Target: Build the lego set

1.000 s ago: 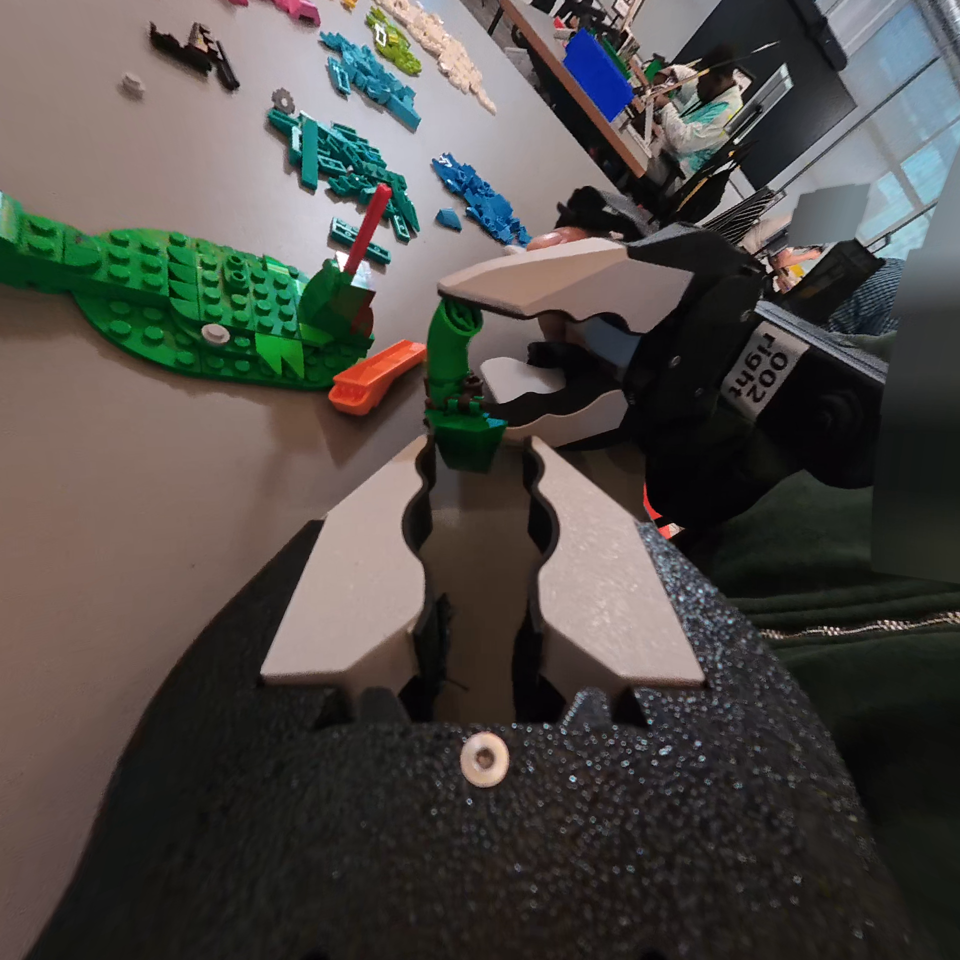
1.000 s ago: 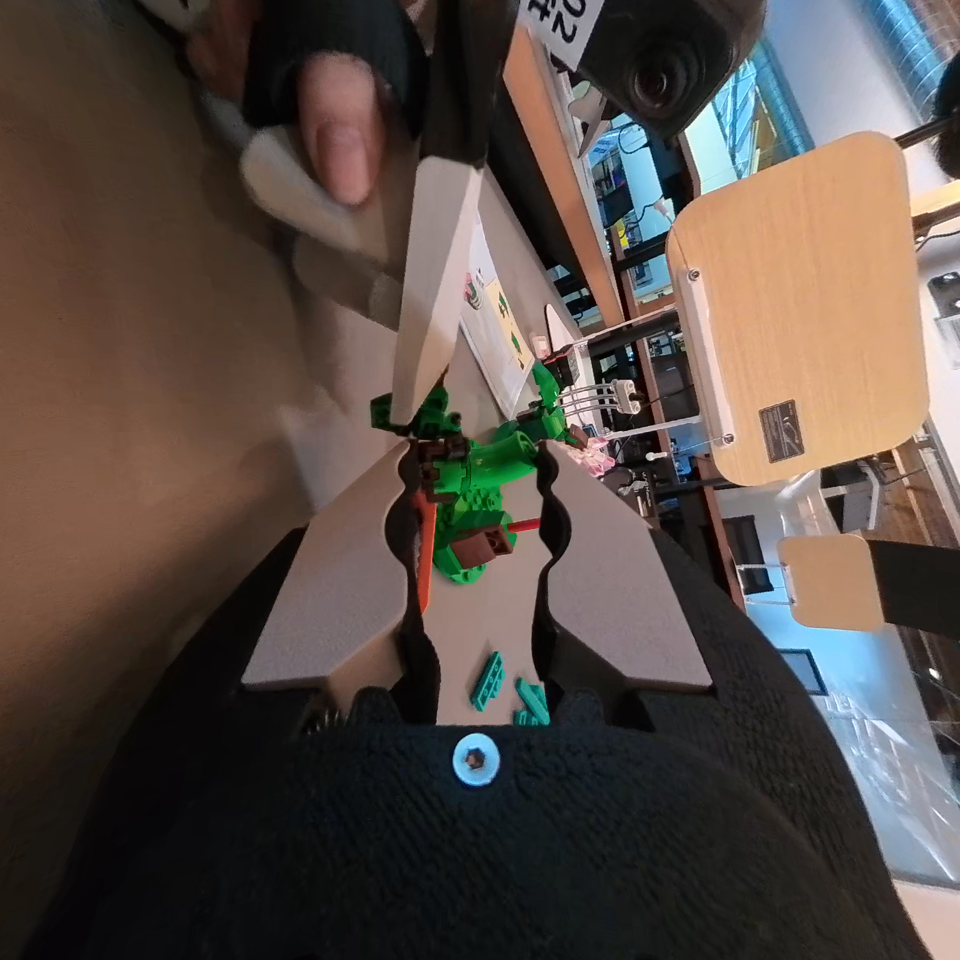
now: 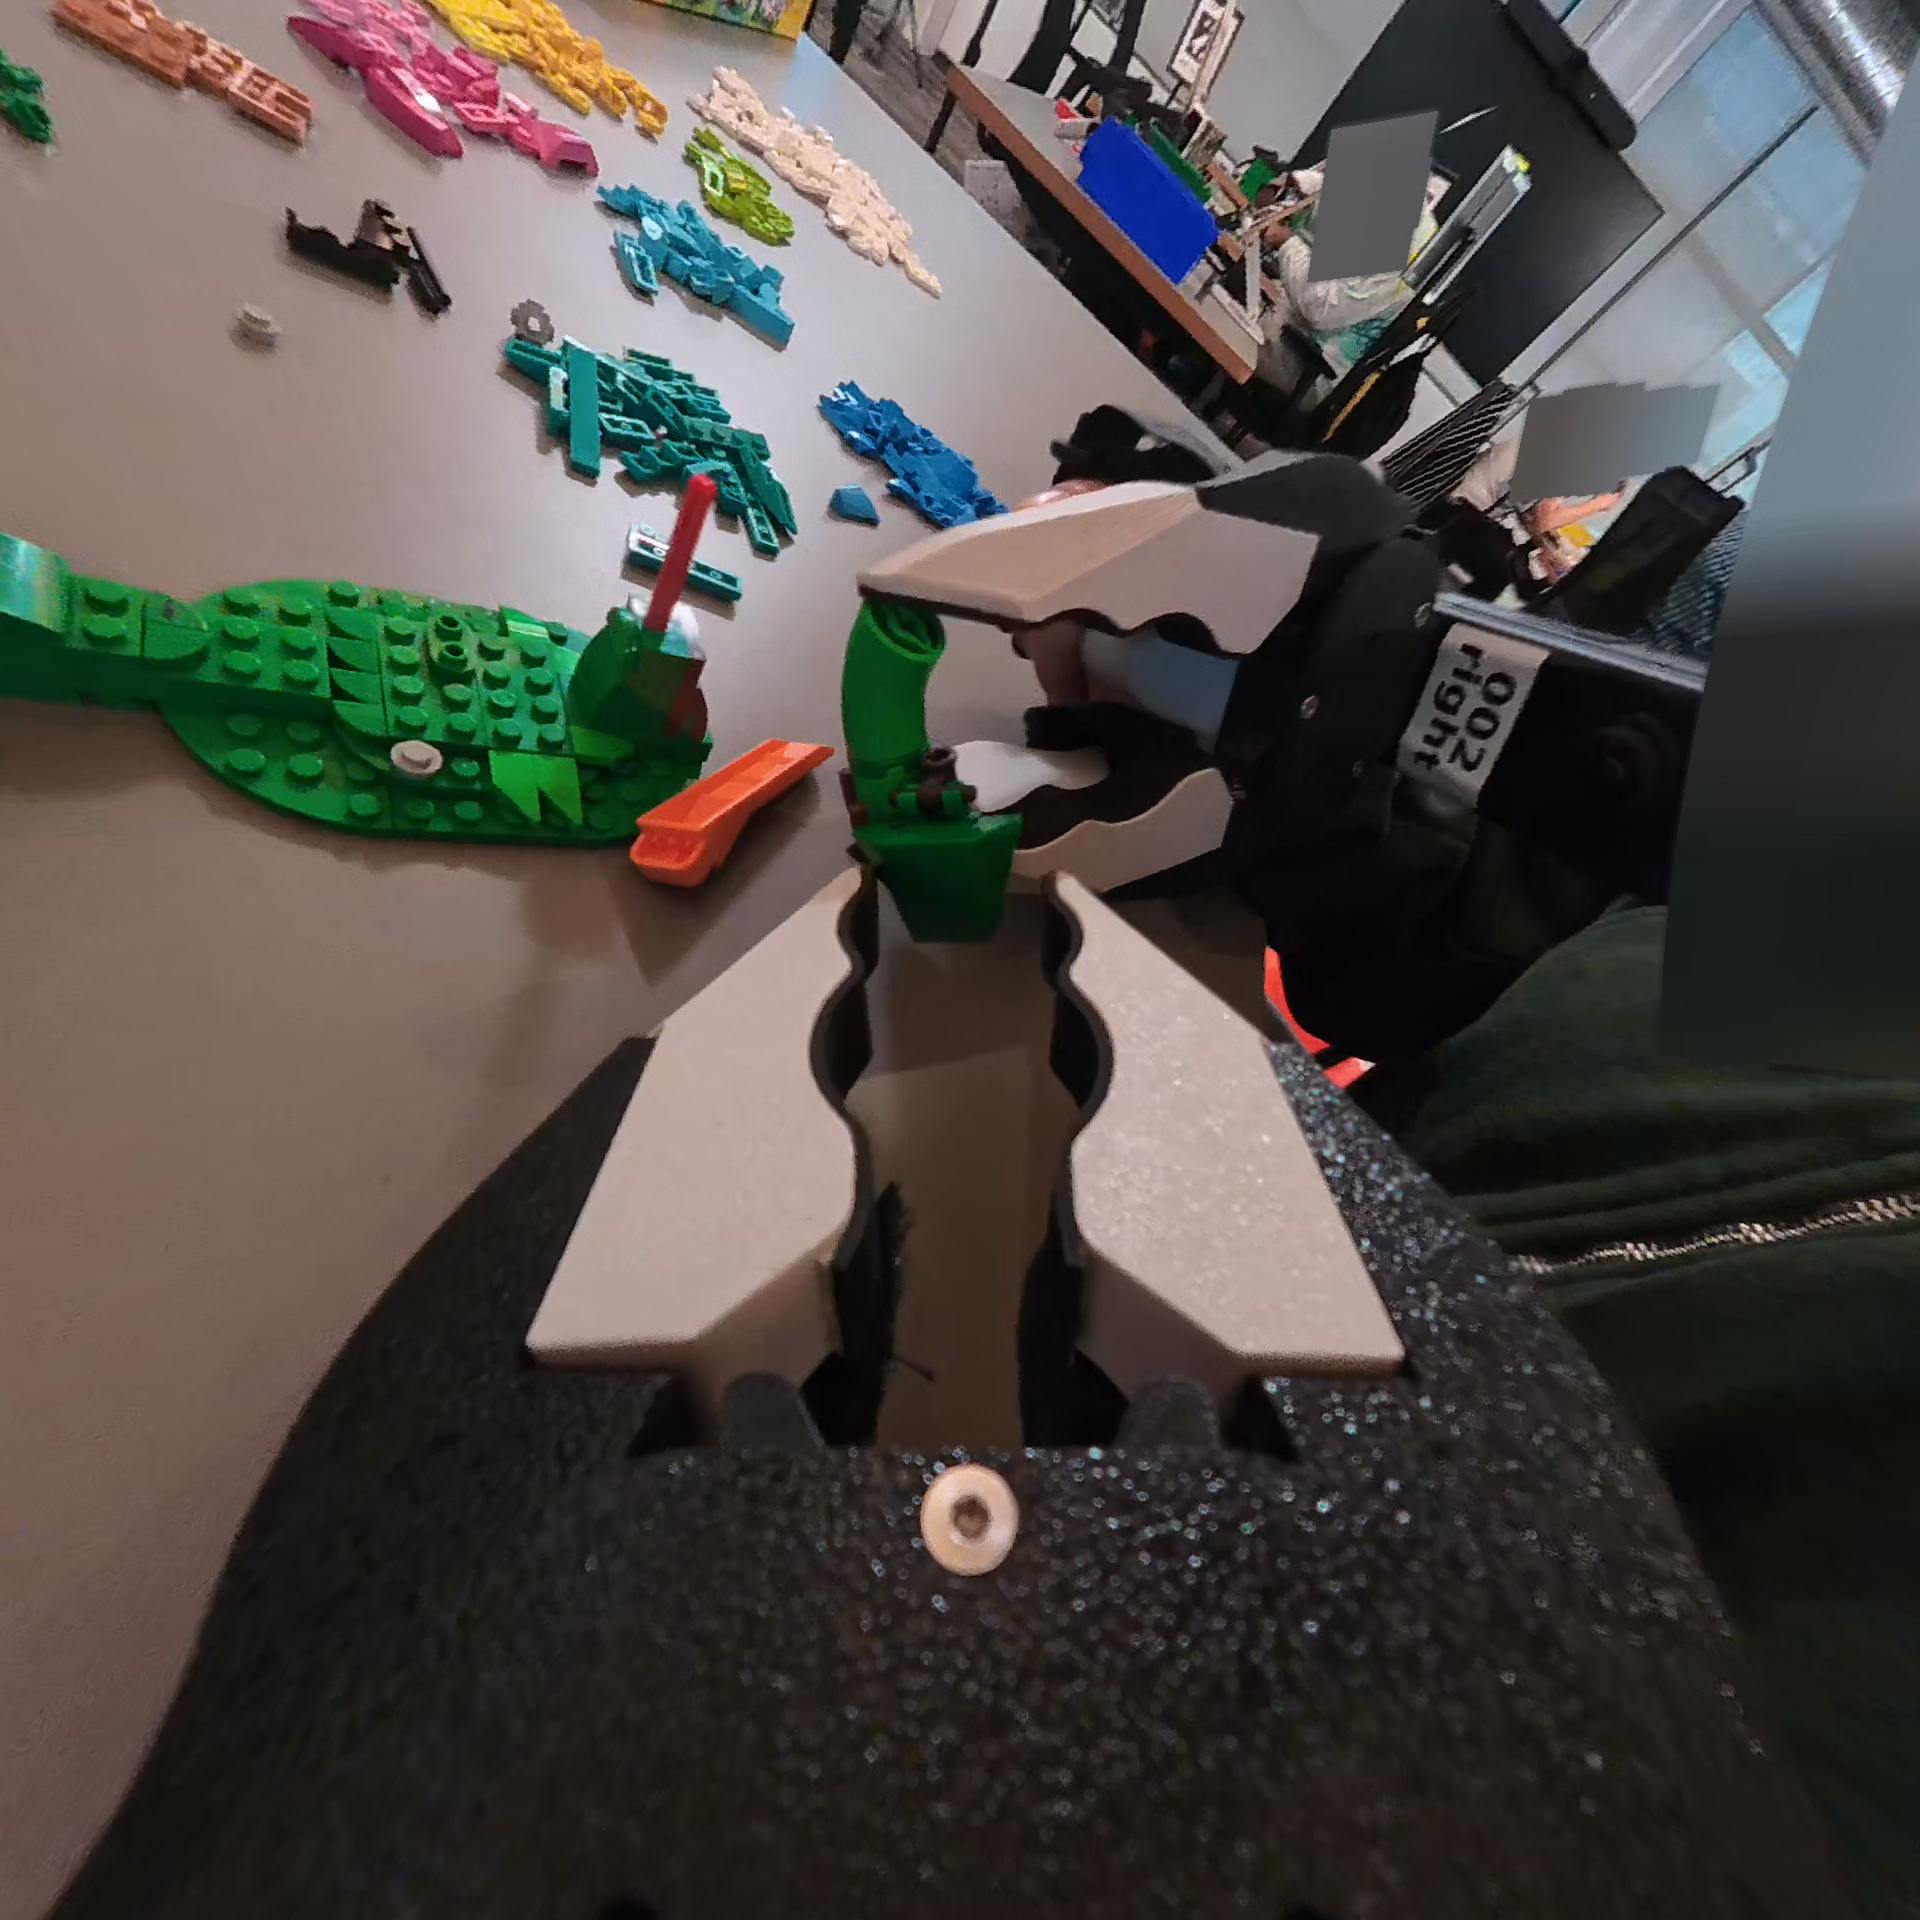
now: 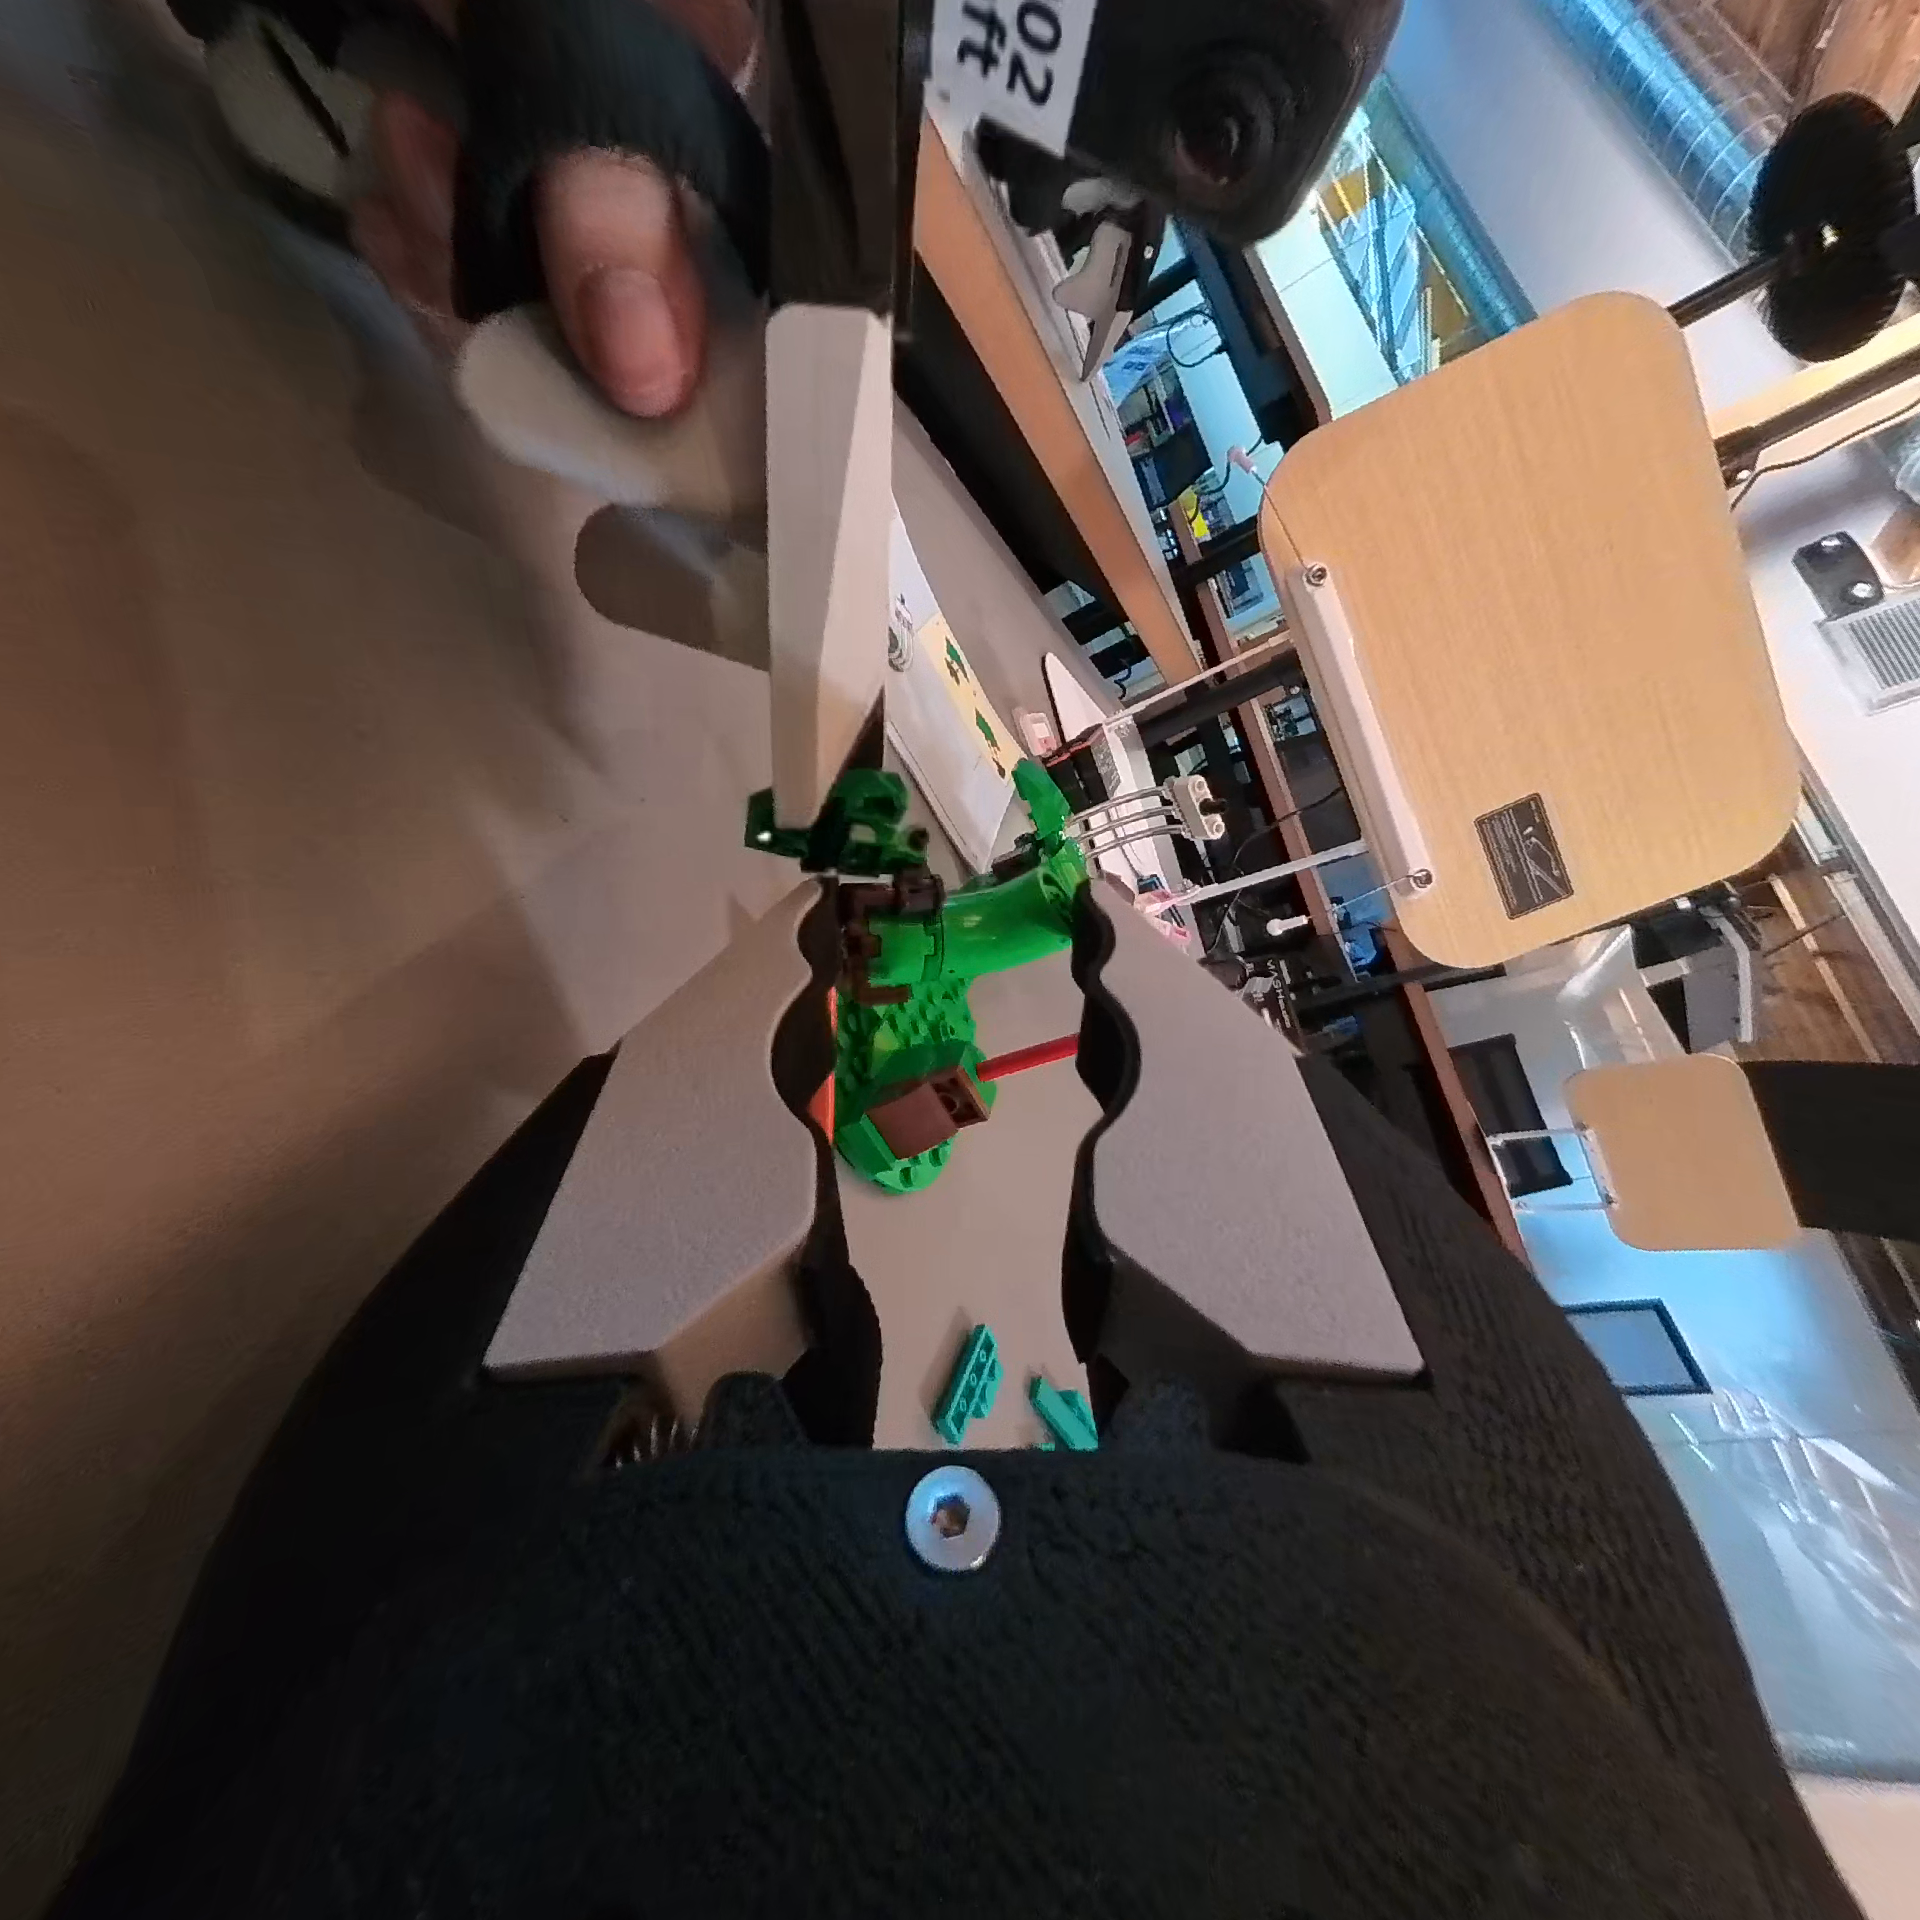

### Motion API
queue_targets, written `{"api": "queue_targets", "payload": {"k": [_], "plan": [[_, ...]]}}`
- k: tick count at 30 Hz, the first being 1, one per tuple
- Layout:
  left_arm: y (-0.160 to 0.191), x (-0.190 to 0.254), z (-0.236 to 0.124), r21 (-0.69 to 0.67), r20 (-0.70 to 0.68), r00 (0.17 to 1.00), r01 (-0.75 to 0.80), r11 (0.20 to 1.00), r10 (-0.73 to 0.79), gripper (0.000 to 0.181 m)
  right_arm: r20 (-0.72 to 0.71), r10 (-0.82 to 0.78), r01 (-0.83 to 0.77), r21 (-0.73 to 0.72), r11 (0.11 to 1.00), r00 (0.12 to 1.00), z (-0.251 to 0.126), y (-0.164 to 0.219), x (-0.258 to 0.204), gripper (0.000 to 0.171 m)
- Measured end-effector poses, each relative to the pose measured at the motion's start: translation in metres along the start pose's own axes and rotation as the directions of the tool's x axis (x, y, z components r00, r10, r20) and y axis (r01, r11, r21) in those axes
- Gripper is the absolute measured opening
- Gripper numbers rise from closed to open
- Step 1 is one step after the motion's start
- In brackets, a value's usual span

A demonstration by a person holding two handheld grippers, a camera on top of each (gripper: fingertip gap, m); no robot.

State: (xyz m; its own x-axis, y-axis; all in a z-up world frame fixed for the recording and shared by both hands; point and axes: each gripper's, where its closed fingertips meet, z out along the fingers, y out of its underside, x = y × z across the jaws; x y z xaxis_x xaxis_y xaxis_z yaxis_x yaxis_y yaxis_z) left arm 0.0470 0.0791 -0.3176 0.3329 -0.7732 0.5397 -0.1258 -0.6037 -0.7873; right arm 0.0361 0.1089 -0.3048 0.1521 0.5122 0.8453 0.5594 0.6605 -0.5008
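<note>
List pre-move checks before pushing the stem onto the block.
1. Left gripper grips block: ok, block sits between its tips.
2. Right gripper holds stem: ok, one finger at each end.
3. Stem fully seated on block: cannot tell, brown bits hide the joint.
4. Orange tool out of the way: ok, lies apart on the table.
5. Green plate out of the way: ok, off to the side.

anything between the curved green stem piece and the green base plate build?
The curved green stem piece, gripped by both the left gripper and right gripper, has one thing toward the green base plate build: the orange brick separator, flat on the table.
</note>
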Motion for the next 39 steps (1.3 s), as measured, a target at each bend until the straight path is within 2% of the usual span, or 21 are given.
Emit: {"api": "queue_targets", "payload": {"k": [2,12,22,30,39], "plan": [[-0.001,-0.003,0.0,-0.003,0.051,0.998,-0.03,1.0,0.03,0.022,-0.003,0.002,-0.002,-0.008,1.0,1.0,0.001,0.002,0.001,0.044],[0.004,-0.008,0.004,-0.082,0.187,0.975,-0.107,0.991,0.121,0.022,-0.003,-0.041,0.041,-0.038,0.998,0.999,0.003,0.004,-0.002,0.043],[0.0,-0.014,0.007,-0.119,0.343,0.908,-0.213,0.97,0.242,0.021,-0.033,-0.072,0.069,-0.09,0.994,0.997,0.005,0.01,0.001,0.041],[-0.003,-0.01,0.006,-0.094,0.309,0.921,-0.22,0.971,0.238,0.022,-0.047,-0.049,0.046,-0.076,0.996,0.998,0.004,0.01,0.005,0.041],[-0.007,-0.003,0.004,-0.08,0.247,0.938,-0.232,0.969,0.245,0.031,-0.06,-0.034,0.031,-0.049,0.998,0.998,0.002,0.007,0.009,0.041]]}}
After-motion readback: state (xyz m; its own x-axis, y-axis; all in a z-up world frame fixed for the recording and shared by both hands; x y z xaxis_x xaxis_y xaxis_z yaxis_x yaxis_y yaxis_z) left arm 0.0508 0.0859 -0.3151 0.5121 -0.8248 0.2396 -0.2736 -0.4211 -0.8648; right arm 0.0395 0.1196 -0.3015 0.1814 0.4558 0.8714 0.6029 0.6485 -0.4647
